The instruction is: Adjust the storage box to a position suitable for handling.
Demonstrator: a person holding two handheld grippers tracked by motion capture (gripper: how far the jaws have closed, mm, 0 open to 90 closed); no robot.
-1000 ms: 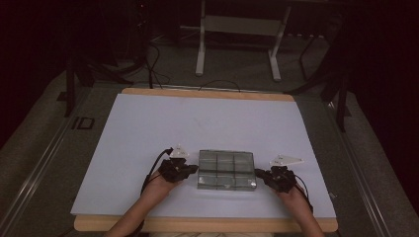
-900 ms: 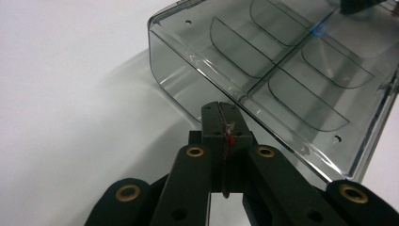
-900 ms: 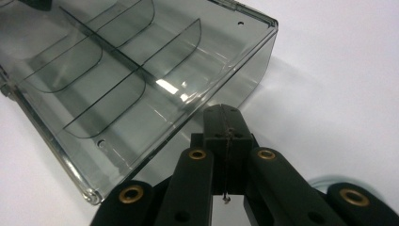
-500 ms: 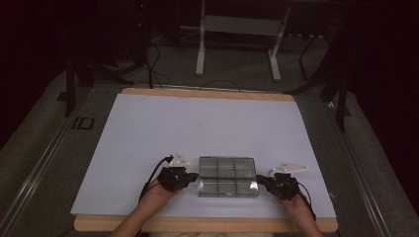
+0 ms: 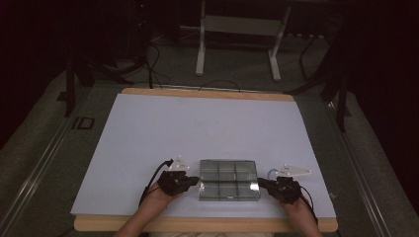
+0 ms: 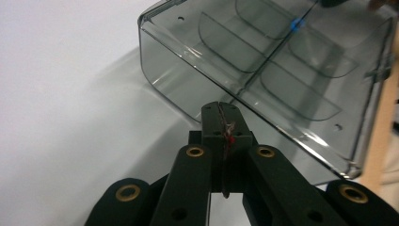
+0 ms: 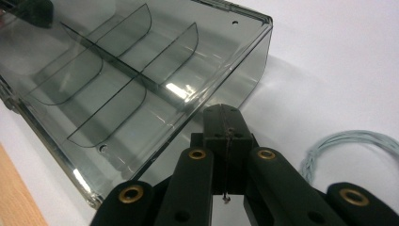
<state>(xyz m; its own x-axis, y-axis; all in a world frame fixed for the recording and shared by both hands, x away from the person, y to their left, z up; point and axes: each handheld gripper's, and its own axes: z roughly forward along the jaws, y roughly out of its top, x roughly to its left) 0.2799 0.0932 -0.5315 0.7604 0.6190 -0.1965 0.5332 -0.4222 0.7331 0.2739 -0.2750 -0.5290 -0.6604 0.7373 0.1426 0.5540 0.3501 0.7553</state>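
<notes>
Two tools, left (image 5: 193, 180) and right (image 5: 263, 183), had jaws fully shut on nothing, flanking the clear divided box (image 5: 229, 179) near the bench's front edge. Judgement: press both ends evenly so the box slides straight.

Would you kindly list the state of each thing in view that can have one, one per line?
Clear compartment box: lid closed, lying flat on the white mat, nothing visible inside its compartments.
Left gripper: jaws shut, empty, tip at the box's left end.
Right gripper: jaws shut, empty, tip at the box's right end.
Pale cable: looped loosely on the mat.
</notes>
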